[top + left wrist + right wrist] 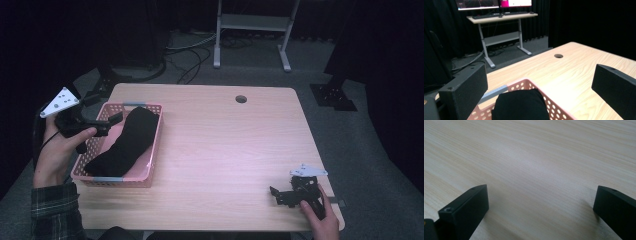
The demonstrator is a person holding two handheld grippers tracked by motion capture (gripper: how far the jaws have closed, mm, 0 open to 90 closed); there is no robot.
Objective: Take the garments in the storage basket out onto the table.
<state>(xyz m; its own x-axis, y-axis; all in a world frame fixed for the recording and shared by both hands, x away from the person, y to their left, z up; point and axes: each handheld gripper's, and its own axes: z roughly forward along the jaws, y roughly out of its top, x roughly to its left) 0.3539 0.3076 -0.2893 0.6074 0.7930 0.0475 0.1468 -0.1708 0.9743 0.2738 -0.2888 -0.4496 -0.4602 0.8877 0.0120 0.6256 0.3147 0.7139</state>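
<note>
Black cloth: a long, soft, dark fabric bundle (124,143) lies lengthwise inside the pink perforated plastic basket (155,136), one rounded end against the basket's far wall.
Basket: sits on the left part of the pale wood-grain table (225,150), close to that table's left edge.
Left gripper: the left gripper (106,123) hovers at the basket's far-left corner, jaws spread wide and empty — in the left gripper view the cloth's end (520,105) sits low between them.
Left hand: the left hand (56,150) grips the tool just outside the basket's left wall.
Right gripper: the right gripper (278,195) rests low on the table, well apart from the basket toward the near-right corner, jaws parted with nothing between them.
Risk: a shallow pinch may catch only a fold, so the cloth slips free.
Risk: a jaw may snag the basket's rim or holes — the light basket could then lift or slide toward the table edge, since the right gripper isn't steadying it.
</note>
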